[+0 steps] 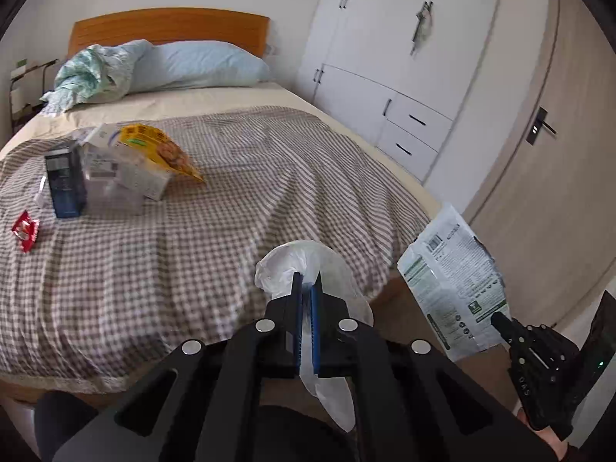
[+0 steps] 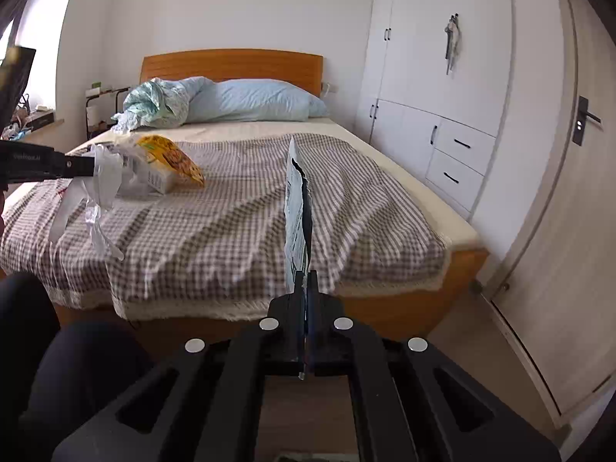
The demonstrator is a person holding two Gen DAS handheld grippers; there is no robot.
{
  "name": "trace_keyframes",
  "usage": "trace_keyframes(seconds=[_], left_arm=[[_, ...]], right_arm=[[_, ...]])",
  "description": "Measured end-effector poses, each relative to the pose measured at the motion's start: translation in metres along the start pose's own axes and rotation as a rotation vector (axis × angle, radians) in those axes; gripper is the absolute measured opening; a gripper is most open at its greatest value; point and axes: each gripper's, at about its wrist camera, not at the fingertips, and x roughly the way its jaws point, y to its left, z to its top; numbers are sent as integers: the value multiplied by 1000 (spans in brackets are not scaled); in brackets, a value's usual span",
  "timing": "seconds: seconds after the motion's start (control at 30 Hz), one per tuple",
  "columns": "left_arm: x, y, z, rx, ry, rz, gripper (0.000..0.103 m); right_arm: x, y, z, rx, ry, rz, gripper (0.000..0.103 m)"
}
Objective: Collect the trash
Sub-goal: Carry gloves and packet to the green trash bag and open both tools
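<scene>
Left wrist view: the left gripper (image 1: 307, 281) points down over the foot of the bed (image 1: 269, 177), its jaws closed on a thin clear bag (image 1: 292, 265) that bunches above the fingertips and trails down between the fingers. At four o'clock the right gripper (image 1: 498, 317) has its jaws pinched shut on the lower corner of a white printed wrapper (image 1: 450, 277), held upright off the bed's edge, with the door (image 1: 546, 177) behind it.

On the checked blanket (image 1: 231, 231) at ten o'clock lies a heap of trash: one dark blue box (image 1: 65, 181), one white carton (image 1: 127, 169), one clear plastic tub (image 1: 111, 188) in front of it, and one yellow snack bag (image 1: 161, 146) leaning on the carton. One red wrapper (image 1: 25, 229) lies apart at nine o'clock. Nothing stands between the grippers and the heap but open blanket.

At the head of the bed, at eleven o'clock, are one blue pillow (image 1: 204, 65) and one crumpled green-patterned cloth (image 1: 88, 73) against the wooden headboard (image 1: 169, 25). A white wardrobe (image 1: 385, 57) with two drawers fills two o'clock.

Right wrist view: the wrapper (image 2: 296, 208) rises edge-on from the closed fingers at twelve o'clock; the left gripper comes in level from nine o'clock, the bag (image 2: 102, 188) hanging from its tip in front of the heap. The person's dark-clad knees show at seven o'clock.
</scene>
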Motion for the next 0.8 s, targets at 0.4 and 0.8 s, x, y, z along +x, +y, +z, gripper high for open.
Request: trace_keyframes(seconds=[0.4, 0.8], left_arm=[[74, -159, -106, 145, 359, -178, 1], [151, -224, -235, 139, 720, -85, 1]], right_arm=[[-16, -66, -177, 130, 273, -114, 1], [-8, -62, -281, 180, 448, -89, 1]])
